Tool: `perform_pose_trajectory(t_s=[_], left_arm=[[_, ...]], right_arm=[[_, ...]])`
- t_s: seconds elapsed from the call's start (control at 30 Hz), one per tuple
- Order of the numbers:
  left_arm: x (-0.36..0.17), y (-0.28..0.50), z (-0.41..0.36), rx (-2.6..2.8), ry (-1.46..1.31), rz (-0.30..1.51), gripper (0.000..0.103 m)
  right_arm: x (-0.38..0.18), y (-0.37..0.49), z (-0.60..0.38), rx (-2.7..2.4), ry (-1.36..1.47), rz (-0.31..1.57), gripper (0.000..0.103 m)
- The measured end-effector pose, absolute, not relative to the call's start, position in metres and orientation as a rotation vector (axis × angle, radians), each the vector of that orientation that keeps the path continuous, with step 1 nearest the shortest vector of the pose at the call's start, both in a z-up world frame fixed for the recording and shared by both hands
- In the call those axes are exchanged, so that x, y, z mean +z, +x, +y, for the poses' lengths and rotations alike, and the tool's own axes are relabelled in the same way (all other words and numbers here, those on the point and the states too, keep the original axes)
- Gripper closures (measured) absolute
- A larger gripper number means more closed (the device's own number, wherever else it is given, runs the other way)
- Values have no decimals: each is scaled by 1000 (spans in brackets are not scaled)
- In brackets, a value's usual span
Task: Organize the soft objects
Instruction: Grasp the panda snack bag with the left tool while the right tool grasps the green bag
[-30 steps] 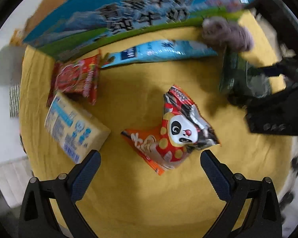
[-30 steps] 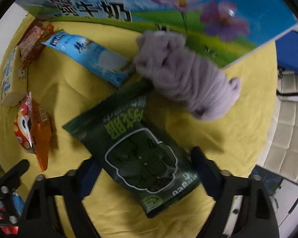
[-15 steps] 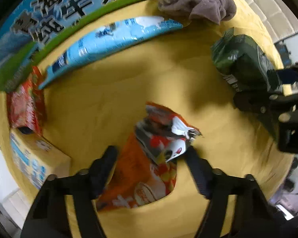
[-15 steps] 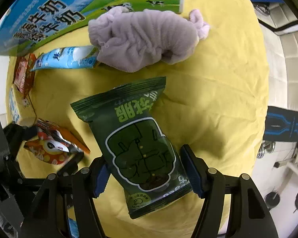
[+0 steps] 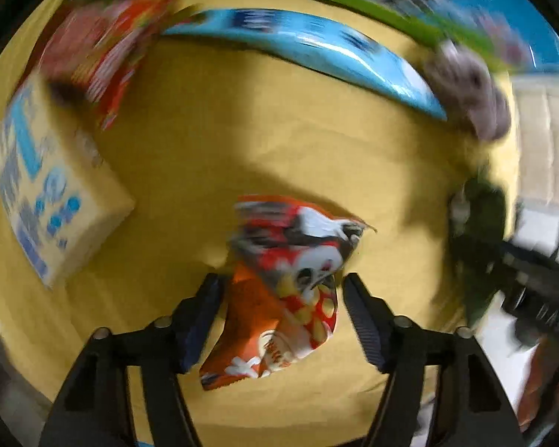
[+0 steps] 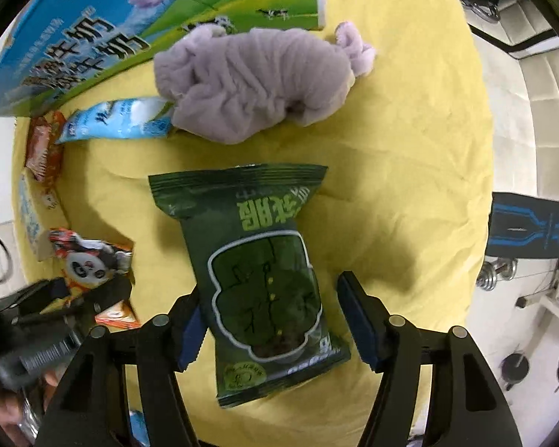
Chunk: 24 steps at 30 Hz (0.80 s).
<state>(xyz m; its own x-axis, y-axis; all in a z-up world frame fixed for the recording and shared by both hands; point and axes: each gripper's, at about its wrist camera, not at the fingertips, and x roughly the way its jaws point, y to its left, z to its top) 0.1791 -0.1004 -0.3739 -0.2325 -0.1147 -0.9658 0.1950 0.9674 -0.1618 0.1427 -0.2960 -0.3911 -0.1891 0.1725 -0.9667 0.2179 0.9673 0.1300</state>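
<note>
My left gripper [image 5: 279,298] is shut on the orange and red panda snack bag [image 5: 290,283], which hangs crumpled between the fingers above the yellow cloth [image 5: 242,141]. The left wrist view is blurred. My right gripper [image 6: 268,305] is closed around the dark green snack bag [image 6: 261,260], whose lower part lies between the fingers. The panda bag also shows in the right wrist view [image 6: 89,260], with the left gripper on it. A purple plush toy [image 6: 257,82] lies beyond the green bag.
A large blue and green milk carton [image 6: 93,33] stands along the back. A light blue packet [image 6: 119,123], a red packet [image 6: 43,145] and a pale yellow tissue pack [image 5: 48,186] lie at the left. The cloth's right edge drops to a white floor [image 6: 533,111].
My left gripper closed on the panda bag and lifted it, and the view swung. My right gripper closed further around the green bag, which has turned upright in the view.
</note>
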Motion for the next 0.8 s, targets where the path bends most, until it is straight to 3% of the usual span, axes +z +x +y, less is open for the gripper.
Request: perform_pose_trajectory(t_s=[0.13,0.23,0.3,0.53,0.8], left_arm=[[-378,169,-129,-272,209,1721,37],[-364,162,-138,-239,182,1709,50],[-346,154,-122,-228,118,1713,52],[-322,140,-77,-171,-15,1714,56],[-224,133,-61,-171,-126,1585,56]], right_arm=[[-395,144,-286,-43,223,1779,36],[-390,142,-273,-47,208,1775,43],[-379,132,-267,-61,185,1768,51],[-355,114,-267,-79,229,1737,57],[-294,101,-283,-48,300,1654,59]])
